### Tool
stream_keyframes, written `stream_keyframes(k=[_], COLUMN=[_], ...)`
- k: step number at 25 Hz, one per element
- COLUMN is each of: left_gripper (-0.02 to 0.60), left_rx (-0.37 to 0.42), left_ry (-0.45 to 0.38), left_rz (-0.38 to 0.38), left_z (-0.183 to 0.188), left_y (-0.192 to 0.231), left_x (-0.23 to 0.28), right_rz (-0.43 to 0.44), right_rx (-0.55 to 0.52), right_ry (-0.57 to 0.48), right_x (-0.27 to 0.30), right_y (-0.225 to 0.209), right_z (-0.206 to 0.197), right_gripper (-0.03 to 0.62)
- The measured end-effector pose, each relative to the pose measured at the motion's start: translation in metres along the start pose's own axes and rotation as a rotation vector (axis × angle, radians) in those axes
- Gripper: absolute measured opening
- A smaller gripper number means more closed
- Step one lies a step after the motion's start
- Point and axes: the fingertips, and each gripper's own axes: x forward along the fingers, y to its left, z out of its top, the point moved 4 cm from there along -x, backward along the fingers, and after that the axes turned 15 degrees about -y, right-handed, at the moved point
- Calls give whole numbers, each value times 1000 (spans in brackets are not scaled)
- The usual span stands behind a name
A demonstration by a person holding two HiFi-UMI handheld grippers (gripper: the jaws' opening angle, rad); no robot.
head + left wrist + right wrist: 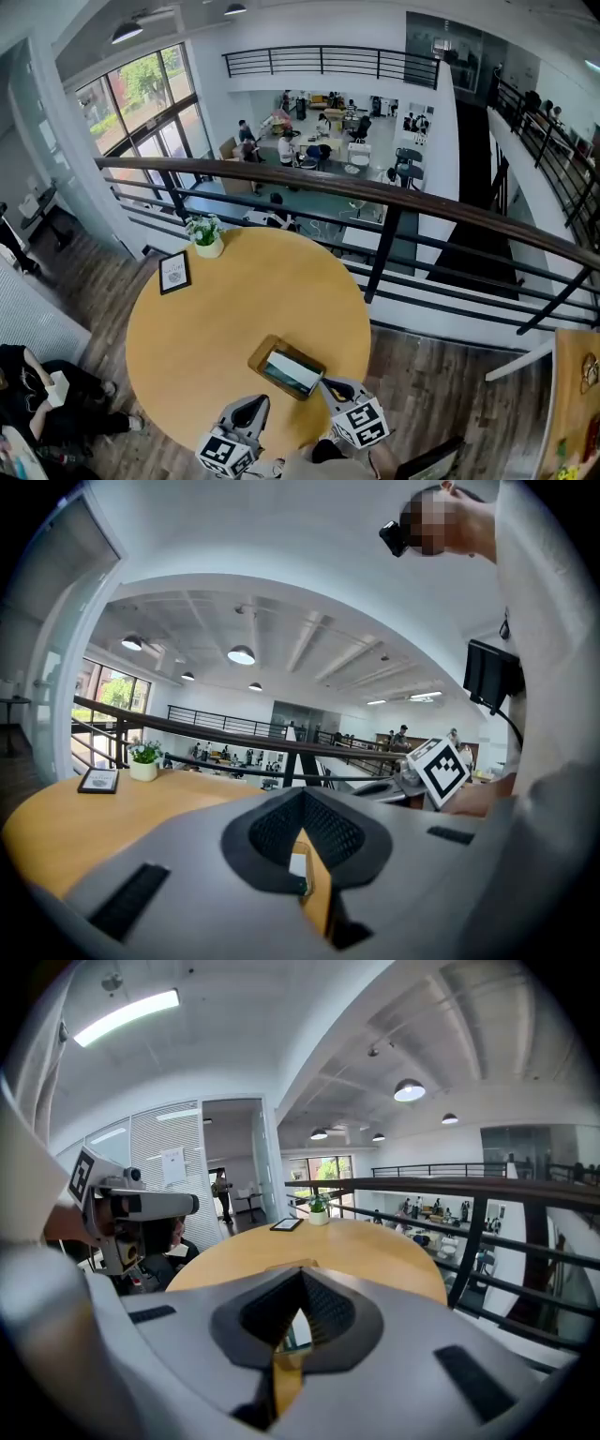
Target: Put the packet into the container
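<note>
A shallow wooden container [265, 353] lies on the near part of the round wooden table [216, 319]. Inside it a white and green packet [292, 372] lies flat. My left gripper [255, 403] hovers just short of the container's near left corner, and my right gripper [329, 383] is at its near right corner. Neither touches it. In the left gripper view the jaws [302, 799] meet, and a slice of the container [298, 866] shows through the notch. In the right gripper view the jaws [300, 1277] are closed too, with nothing between them.
A small white pot with a plant [207, 238] and a dark framed card [174, 272] stand at the table's far left edge. A dark railing [394, 202] runs behind the table over a drop to a lower floor. A seated person [37, 394] is at left.
</note>
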Motion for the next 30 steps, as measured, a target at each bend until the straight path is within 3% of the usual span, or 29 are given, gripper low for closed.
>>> stream_keyframes(k=[6, 11, 20, 26, 30], left_gripper=[5, 5, 5, 5, 5], left_rx=[27, 32, 7, 0, 10], left_ry=[-27, -33, -58, -68, -91], left_rz=[-60, -75, -167, -213, -203], left_z=[-3, -3, 2, 3, 8], left_y=[-12, -9, -21, -37, -49], left_x=[-16, -58, -114, -126, -134], right_rz=[-58, -58, -104, -150, -135], right_rx=[-50, -37, 14, -14, -34], right_ry=[-80, -124, -119, -127, -139], right_x=[-17, -16, -56, -81, -89], right_y=[13, 56, 141, 154, 157], right_z=[21, 31, 0, 0, 5], right_gripper=[5, 5, 5, 5, 5])
